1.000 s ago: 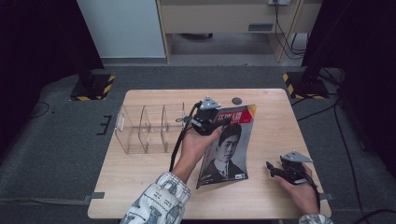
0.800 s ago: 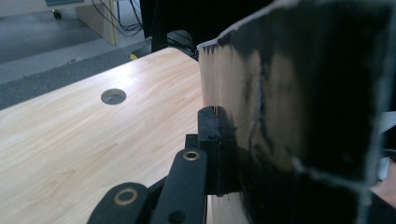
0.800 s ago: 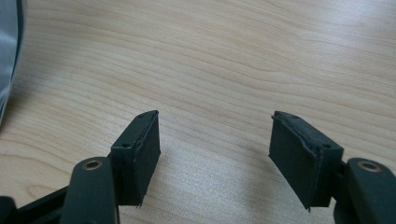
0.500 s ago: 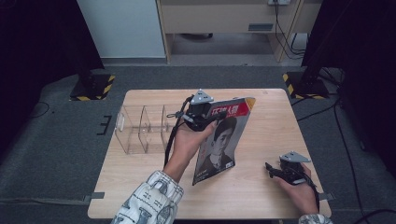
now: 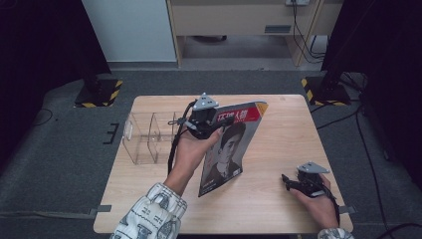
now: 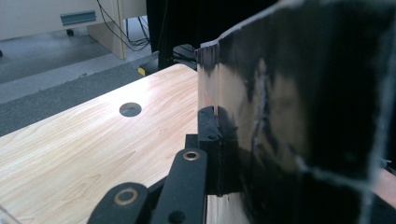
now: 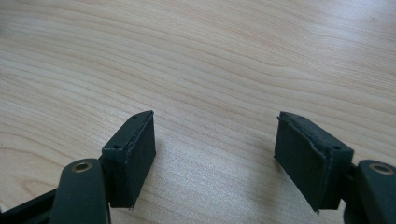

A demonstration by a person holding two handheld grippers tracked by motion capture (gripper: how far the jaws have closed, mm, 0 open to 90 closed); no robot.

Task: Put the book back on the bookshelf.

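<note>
A magazine (image 5: 226, 149) with a red title band and a portrait on its cover stands tilted on the wooden table (image 5: 283, 129), its lower edge near the wood. My left gripper (image 5: 208, 122) is shut on its top corner, just right of the clear organizer. In the left gripper view the glossy dark cover (image 6: 299, 102) is pinched between the jaws of my left gripper (image 6: 219, 122). My right gripper (image 5: 287, 180) rests low at the table's front right. In the right gripper view its jaws (image 7: 215, 149) have just been opening and stand apart over bare wood with nothing between them.
A clear acrylic organizer (image 5: 149, 137) with upright dividers stands on the table's left half. A round dark hole (image 6: 130, 109) sits in the tabletop near the far edge. Black stands with hazard-striped bases (image 5: 98, 94) flank the table on the grey floor.
My left hand has raised the magazine and swung it left toward the organizer, standing it more upright. My right hand has stayed in place.
</note>
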